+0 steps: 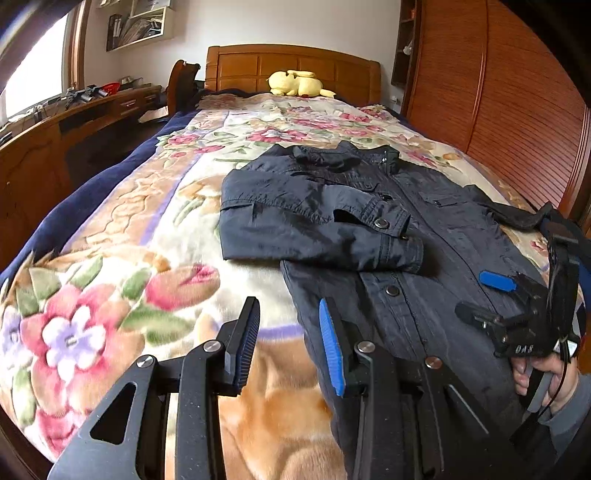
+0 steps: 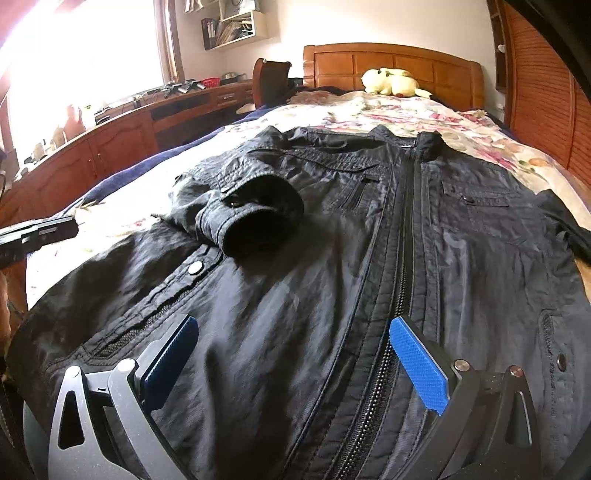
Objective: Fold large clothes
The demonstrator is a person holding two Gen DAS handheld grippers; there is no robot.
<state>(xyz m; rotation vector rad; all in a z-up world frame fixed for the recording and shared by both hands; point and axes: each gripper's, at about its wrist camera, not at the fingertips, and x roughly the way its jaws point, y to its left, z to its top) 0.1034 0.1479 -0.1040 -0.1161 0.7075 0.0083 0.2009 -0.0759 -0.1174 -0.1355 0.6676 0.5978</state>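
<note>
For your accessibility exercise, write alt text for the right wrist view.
A dark jacket, zipped, lies face up on a floral bedspread, one sleeve folded across its chest. The open right gripper hovers over its hem.

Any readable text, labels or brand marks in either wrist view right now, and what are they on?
"DAS" (could be "OAS"): white letters on the black body of the right claw, seen from the left wrist.
Spines on the white wall shelf: too small to read.
Black zip-front jacket: no readable label.
</note>
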